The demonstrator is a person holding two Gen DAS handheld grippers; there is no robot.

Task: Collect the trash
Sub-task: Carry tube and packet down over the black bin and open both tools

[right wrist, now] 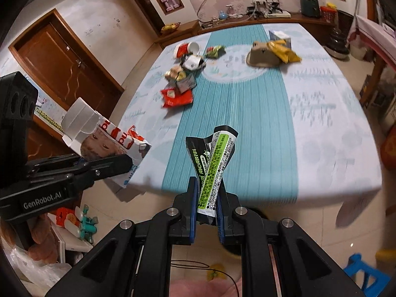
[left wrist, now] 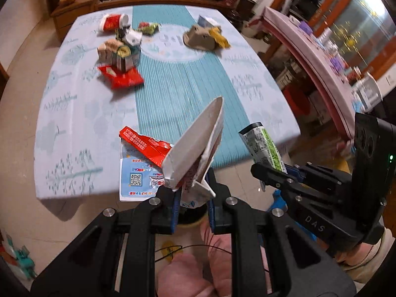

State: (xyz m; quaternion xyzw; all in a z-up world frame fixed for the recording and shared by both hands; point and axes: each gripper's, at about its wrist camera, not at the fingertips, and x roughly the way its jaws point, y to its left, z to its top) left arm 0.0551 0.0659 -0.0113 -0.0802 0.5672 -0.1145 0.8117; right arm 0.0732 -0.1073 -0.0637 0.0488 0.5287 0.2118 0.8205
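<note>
Trash is lying scattered over the table (left wrist: 74, 128), which is wearing a pale blue cloth with a teal strip down its middle. The left hand-held gripper (left wrist: 191, 193) is clamping a flattened white carton (left wrist: 195, 148) just off the near edge, its pads pressing both faces. The right hand-held gripper (right wrist: 208, 200) is pinching a black and green wrapper (right wrist: 215, 163), likewise held above the near edge. A red wrapper (left wrist: 146, 146) and a blue leaflet (left wrist: 136, 173) are lying at the near edge, the leaflet hanging partly over it. Toward the far left corner, a red pouch (right wrist: 177, 99), small cartons (left wrist: 118, 54) and a tipped red cup (right wrist: 186, 49) are sitting close together. Toward the far right corner, a brown pulp tray (right wrist: 259, 55) is touching a yellow wrapper (right wrist: 284, 49), with a blue box (right wrist: 279, 36) just behind them.
</note>
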